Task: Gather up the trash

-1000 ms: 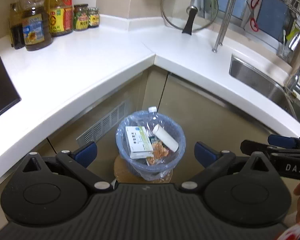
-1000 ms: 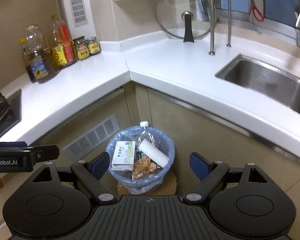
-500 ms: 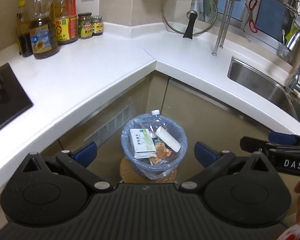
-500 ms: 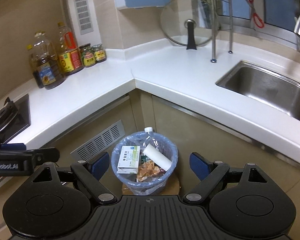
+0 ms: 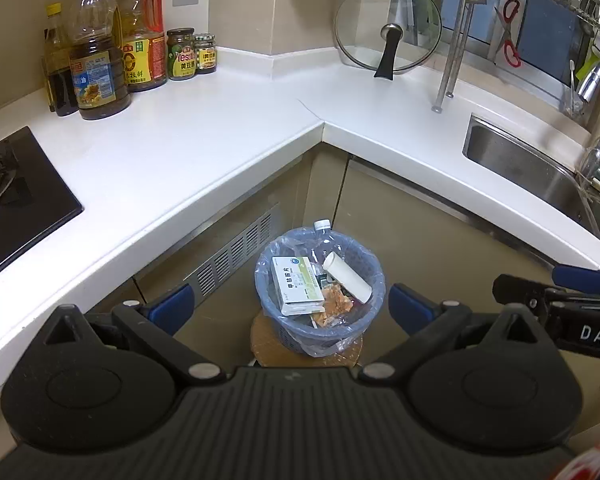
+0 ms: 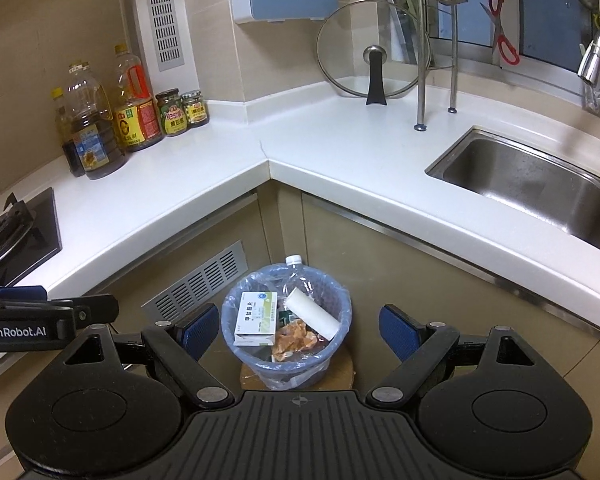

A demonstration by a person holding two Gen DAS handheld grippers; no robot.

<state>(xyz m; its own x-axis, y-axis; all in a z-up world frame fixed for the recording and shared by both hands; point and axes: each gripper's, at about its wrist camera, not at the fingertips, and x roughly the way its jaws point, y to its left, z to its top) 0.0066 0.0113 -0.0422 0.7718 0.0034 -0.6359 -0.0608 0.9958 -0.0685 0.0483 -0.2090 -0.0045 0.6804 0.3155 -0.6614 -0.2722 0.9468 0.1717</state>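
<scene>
A blue trash bin (image 5: 360, 320) lined with a clear bag stands on a round wooden stool on the floor, in the counter's inner corner. It holds a white and green medicine box (image 5: 296, 286), a white tube (image 5: 348, 277), an orange wrapper (image 5: 334, 304) and a clear plastic bottle (image 5: 322, 229). The bin also shows in the right wrist view (image 6: 332, 340). My left gripper (image 5: 291, 307) is open and empty, high above the bin. My right gripper (image 6: 299, 330) is open and empty, likewise above it. Each gripper shows at the edge of the other's view.
A white L-shaped counter (image 5: 204, 136) wraps around the bin. Oil bottles and jars (image 5: 120, 64) stand at the back left, a black stove (image 5: 16, 200) at left. A glass lid (image 5: 388, 28) leans in the corner. A steel sink (image 6: 532, 184) and dish rack are at right.
Both grippers have risen and drawn back from the bin, so it looks smaller and more of the counter shows. Both stay open and empty.
</scene>
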